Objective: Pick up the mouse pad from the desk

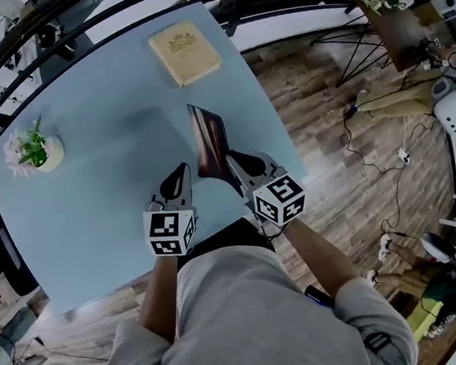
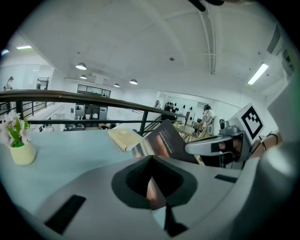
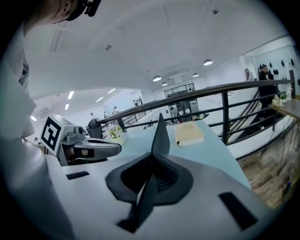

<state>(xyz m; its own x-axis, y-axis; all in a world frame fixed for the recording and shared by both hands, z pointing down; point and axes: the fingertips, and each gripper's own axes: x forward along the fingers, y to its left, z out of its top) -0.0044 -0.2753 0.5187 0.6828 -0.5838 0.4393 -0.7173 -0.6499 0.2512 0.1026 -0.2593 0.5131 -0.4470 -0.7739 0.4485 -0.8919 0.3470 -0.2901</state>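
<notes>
The mouse pad, thin, dark and brownish, is lifted off the blue desk and stands tilted on edge between both grippers. My left gripper is shut on its near left corner, and my right gripper is shut on its near right edge. In the left gripper view the pad's face rises beyond the jaws, with a strip of it pinched at the left gripper. Seen edge-on in the right gripper view, the pad runs up from the shut right gripper.
A tan book lies at the desk's far side. A small potted plant stands at its left. A black railing curves behind the desk. Wooden floor with cables lies to the right.
</notes>
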